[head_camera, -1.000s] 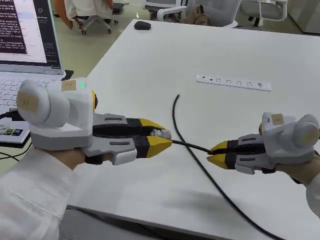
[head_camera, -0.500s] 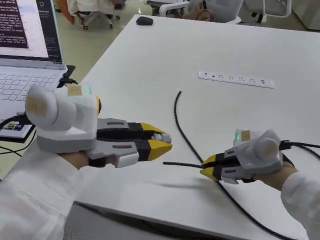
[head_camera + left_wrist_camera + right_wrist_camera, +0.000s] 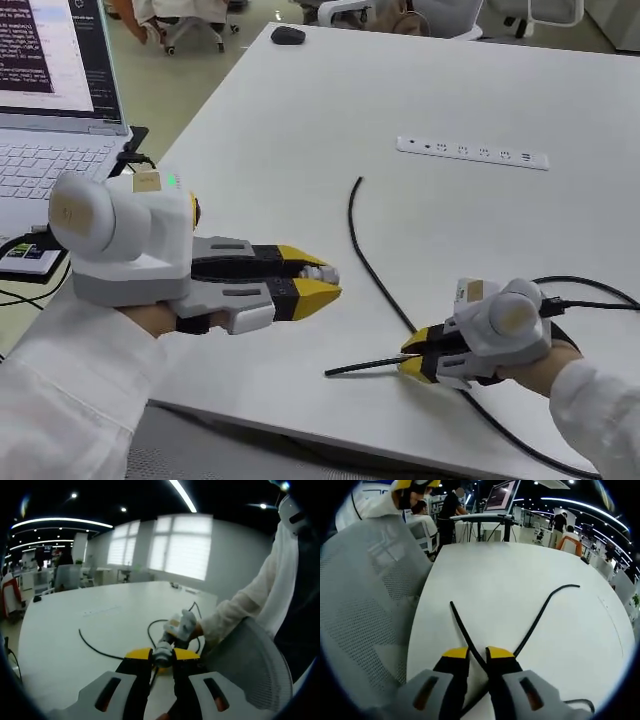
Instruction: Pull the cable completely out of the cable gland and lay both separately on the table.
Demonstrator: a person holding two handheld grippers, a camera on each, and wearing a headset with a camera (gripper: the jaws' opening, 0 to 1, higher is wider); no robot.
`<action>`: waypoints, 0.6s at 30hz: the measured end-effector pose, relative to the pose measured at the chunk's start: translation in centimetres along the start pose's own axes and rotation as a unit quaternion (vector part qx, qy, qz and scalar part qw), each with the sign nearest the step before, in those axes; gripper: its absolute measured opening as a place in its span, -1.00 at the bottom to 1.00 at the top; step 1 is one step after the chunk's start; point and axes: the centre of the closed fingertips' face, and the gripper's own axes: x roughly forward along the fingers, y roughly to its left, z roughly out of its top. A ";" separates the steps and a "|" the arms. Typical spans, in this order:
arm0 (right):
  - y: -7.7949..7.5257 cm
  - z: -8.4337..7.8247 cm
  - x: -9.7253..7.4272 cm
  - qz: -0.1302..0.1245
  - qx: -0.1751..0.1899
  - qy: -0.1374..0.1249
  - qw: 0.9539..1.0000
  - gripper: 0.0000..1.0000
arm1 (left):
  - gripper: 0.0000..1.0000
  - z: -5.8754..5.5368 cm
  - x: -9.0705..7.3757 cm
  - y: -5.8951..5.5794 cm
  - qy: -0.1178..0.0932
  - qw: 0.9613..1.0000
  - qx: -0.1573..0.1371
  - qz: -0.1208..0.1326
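Nearest, right gripper (image 3: 405, 357) clenched on the cable (image 3: 365, 366), low over the table (image 3: 300, 120), free end pointing at the left gripper (image 3: 328, 277). That one grasped the cable gland (image 3: 162, 655), raised, well apart; cable trailed away beyond.

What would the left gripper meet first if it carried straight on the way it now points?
Probably the right gripper, holding the cable: it lies dead ahead, beyond the cable gland held by the left gripper. Depth is unclear, so it might pass over.
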 end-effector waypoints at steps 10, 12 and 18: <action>-0.8 1.4 -0.9 -0.024 0.033 -0.043 0.998 -0.69 | -0.65 -0.4 0.2 0.6 0.006 1.000 -0.016 0.004; -0.9 1.6 -1.4 -0.029 0.031 -0.046 0.998 -0.67 | -0.65 -0.4 0.2 1.2 0.005 1.000 -0.027 0.010; -0.5 3.5 -3.8 -0.037 0.056 -0.099 0.993 -0.55 | -0.65 -0.3 0.8 2.9 -0.001 0.999 -0.041 0.019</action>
